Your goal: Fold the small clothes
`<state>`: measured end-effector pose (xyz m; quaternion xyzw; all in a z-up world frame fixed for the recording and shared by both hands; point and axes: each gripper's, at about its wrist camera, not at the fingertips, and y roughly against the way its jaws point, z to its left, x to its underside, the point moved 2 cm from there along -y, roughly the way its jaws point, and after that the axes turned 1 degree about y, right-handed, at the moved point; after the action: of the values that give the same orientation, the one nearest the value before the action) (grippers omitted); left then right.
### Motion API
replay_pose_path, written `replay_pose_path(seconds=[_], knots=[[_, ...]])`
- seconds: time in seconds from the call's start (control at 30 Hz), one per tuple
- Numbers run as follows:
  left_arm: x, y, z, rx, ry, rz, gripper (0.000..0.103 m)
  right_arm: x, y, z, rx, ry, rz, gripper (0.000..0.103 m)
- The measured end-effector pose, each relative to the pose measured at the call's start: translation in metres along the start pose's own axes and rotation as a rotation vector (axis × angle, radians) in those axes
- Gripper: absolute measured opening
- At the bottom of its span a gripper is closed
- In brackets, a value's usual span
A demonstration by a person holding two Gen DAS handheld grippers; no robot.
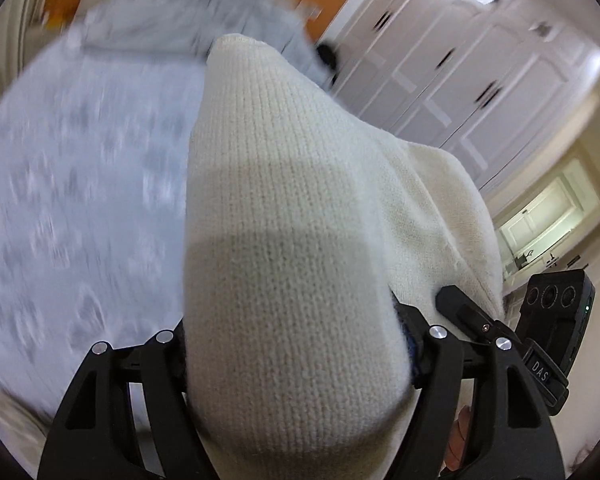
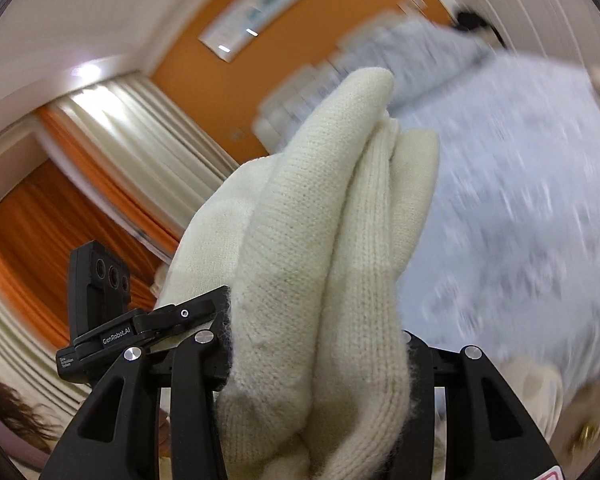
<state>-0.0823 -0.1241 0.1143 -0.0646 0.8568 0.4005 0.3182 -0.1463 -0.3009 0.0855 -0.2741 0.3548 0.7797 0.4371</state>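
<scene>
An orange wall [image 2: 188, 92], pale curtains [image 2: 140, 128] and white cupboards [image 1: 460, 80] surround a bed [image 1: 80, 200] with a blurred grey-white cover. The cream knit [image 1: 292, 240] is off the bed, stretched between both claws. The left claw [image 1: 296, 344] pinches a broad fold of it; the right claw [image 2: 320, 360] pinches a bunched, several-layered fold that rises in front of its camera.

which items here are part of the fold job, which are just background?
In the job:
- cream knit garment, bunched and clamped at both ends
- left tongs, shut on it
- right tongs, shut on it
- grey patterned bedspread, the surface below

Just about:
- pillows
- white cabinet doors
- orange wall
- curtains
- framed picture
</scene>
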Motion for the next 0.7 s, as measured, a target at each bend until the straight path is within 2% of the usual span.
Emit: replay_pose_path(seconds=[0.2, 0.3, 0.4, 0.5, 0.57, 0.63, 0.7], knots=[[-0.056, 0.092, -0.031, 0.037, -0.120, -0.270, 0.071, -0.055, 0.018, 0.081, -0.121, 0.195, -0.159, 0.044], [-0.075, 0.138, -0.037, 0.038, -0.176, -0.396, 0.071, -0.081, 0.019, 0.125, -0.194, 0.283, -0.231, 0.044], [-0.094, 0.179, -0.035, 0.041, -0.221, -0.500, 0.073, -0.097, 0.012, 0.152, -0.249, 0.332, -0.273, 0.045], [-0.108, 0.204, -0.025, 0.031, -0.247, -0.566, 0.074, -0.108, -0.003, 0.174, -0.296, 0.366, -0.287, 0.046], [-0.115, 0.211, -0.011, 0.009, -0.255, -0.600, 0.077, -0.111, -0.025, 0.177, -0.326, 0.347, -0.266, 0.047], [-0.116, 0.210, 0.004, -0.017, -0.253, -0.603, 0.079, -0.107, -0.057, 0.168, -0.340, 0.303, -0.220, 0.048], [-0.116, 0.193, 0.032, -0.050, -0.219, -0.574, 0.081, -0.095, -0.088, 0.152, -0.314, 0.281, -0.176, 0.051]])
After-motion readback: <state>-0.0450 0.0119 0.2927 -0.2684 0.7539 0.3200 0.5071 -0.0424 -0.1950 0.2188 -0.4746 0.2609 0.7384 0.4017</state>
